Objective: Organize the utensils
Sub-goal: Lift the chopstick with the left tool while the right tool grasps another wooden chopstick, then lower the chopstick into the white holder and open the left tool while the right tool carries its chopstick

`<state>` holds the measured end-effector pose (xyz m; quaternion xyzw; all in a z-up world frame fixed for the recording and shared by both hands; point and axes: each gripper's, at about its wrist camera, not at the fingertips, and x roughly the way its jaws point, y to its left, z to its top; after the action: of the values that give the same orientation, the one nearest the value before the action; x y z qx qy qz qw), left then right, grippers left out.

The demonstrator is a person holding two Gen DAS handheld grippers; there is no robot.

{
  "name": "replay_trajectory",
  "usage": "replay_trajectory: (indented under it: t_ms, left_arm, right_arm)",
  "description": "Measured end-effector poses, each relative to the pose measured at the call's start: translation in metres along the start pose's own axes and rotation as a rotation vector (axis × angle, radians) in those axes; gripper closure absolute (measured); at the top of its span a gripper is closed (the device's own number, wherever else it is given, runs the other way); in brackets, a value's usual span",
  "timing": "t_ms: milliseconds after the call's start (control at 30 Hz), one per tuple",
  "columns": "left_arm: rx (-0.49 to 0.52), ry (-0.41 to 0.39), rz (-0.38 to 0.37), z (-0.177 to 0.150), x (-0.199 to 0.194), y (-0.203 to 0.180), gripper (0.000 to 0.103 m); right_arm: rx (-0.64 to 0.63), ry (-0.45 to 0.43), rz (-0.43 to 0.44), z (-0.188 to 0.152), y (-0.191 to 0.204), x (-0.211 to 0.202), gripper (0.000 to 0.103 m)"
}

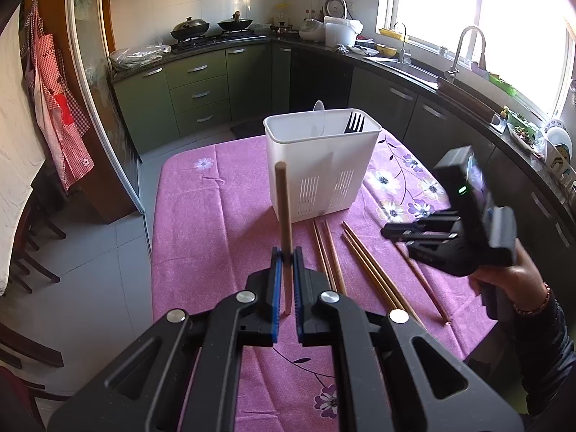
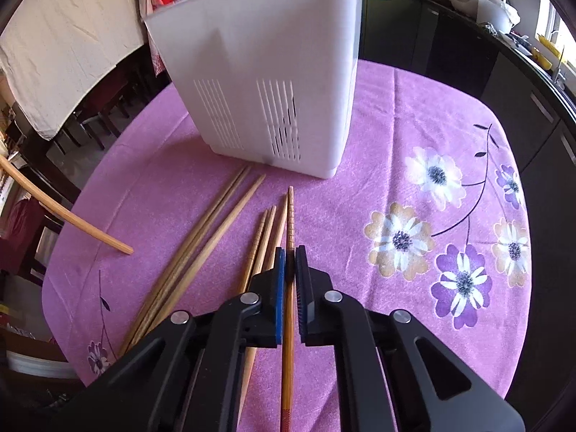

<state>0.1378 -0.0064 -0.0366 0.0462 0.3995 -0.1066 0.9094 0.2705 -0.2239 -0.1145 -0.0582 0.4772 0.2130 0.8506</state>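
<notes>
Chopsticks were mid-sort. Left tool [image 1: 287,257] was clamped on a plain round wooden chopstick [image 1: 283,212], held near upright above the worktop covered in pink floral cloth [image 1: 223,216]. Right tool [image 2: 290,257] was clamped on a darker bamboo chopstick with a ridged tip [image 2: 290,216], which looked just lifted off the cloth. Loose wooden chopsticks [image 2: 216,223] lay beside it, four or five, between the tools and the holder. Further back stood a white slotted plastic utensil holder [image 1: 320,172], with a black plastic fork [image 1: 354,122] and a pale spoon [image 1: 318,115] inside. Step in hand, by my read: pick-up of one chopstick per tool. Next move calls for carrying each over the holder rim, tipping it vertical, then releasing into a compartment.
</notes>
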Motion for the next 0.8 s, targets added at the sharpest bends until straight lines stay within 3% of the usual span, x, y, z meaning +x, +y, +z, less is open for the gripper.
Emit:
replay_trajectory:
  t_ms: [233, 400, 800]
  left_arm:
    - [0.006, 0.002, 0.001, 0.000, -0.001, -0.001, 0.097]
    - [0.008, 0.002, 0.001, 0.000, -0.001, -0.002, 0.097]
    - [0.017, 0.001, 0.000, 0.001, -0.003, -0.003, 0.097]
  right_arm:
    - [0.021, -0.176, 0.005, 0.004, -0.006, -0.075, 0.096]
    - [0.027, -0.256, -0.003, -0.003, -0.015, -0.112, 0.096]
    - [0.022, -0.316, 0.014, -0.027, -0.013, -0.143, 0.096]
